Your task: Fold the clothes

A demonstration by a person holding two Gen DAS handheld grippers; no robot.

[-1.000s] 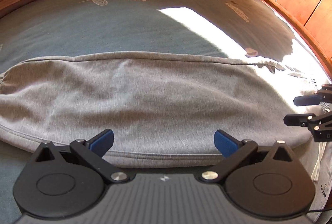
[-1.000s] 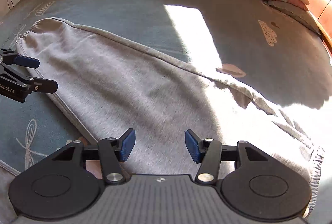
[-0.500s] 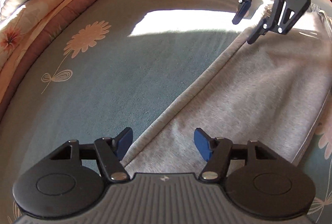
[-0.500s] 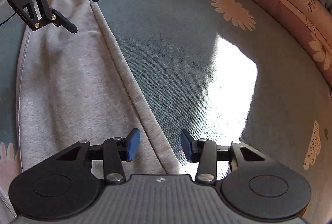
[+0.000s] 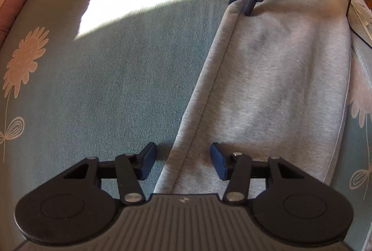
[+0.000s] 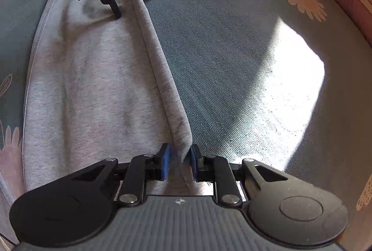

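Lying flat on the bed (image 5: 97, 88), the garment (image 5: 267, 78) is straddled at its folded edge by both claws: the left claw (image 5: 182, 163) is spread wide, the right claw (image 6: 180, 163) nearly pressed together around the fold.

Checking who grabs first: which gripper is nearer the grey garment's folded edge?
Right. The right gripper has its pads almost closed around the folded edge of the grey garment. The left gripper straddles the same edge, wide open, pads clear of it.
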